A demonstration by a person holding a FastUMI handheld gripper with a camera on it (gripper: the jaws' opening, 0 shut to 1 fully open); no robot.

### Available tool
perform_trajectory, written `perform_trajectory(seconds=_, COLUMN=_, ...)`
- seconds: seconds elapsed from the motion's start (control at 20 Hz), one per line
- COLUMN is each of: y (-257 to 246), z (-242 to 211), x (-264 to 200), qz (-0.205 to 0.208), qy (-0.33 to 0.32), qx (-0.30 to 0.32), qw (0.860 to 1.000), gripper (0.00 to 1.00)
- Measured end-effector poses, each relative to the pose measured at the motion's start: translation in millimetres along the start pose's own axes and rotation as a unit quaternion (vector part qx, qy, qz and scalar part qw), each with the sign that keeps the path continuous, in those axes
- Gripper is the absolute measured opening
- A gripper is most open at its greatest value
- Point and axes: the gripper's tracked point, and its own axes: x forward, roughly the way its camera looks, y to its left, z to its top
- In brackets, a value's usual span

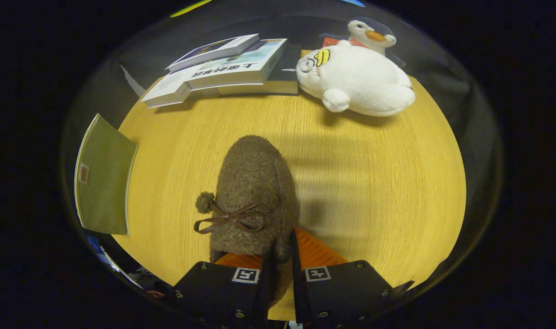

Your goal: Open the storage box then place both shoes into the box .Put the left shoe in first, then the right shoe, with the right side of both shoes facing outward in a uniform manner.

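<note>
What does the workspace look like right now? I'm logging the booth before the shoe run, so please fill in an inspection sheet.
Surface: round yellow wood-grain table.
Job's things: brown fuzzy shoe with bow, toe pointing away; storage box not seen.
Clutter: stacked books, white plush, penguin plush, green book over the table's edge.
Grippers: gripper jaws nearly closed, pinching the shoe's rear rim.
Cables: nothing seen.
Surroundings: dark cloth wall.
</note>
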Motion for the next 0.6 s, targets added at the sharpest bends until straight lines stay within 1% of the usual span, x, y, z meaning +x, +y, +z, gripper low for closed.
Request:
perform_trajectory(seconds=0.05, y=2.2, z=2.7, x=2.7, qz=-0.002, qy=-0.007, qx=0.005, qw=1.0, gripper=0.0)
perform_trajectory(seconds=0.2, y=21.4, z=5.1, x=-12.4, qz=0.034, qy=-0.003, qx=0.026, qw=0.999, gripper=0.0)
perform_trajectory(seconds=0.6, y=59.6, z=47.5, x=-76.4, qz=0.054, qy=-0.035, qx=0.008, qw=0.998, gripper=0.0)
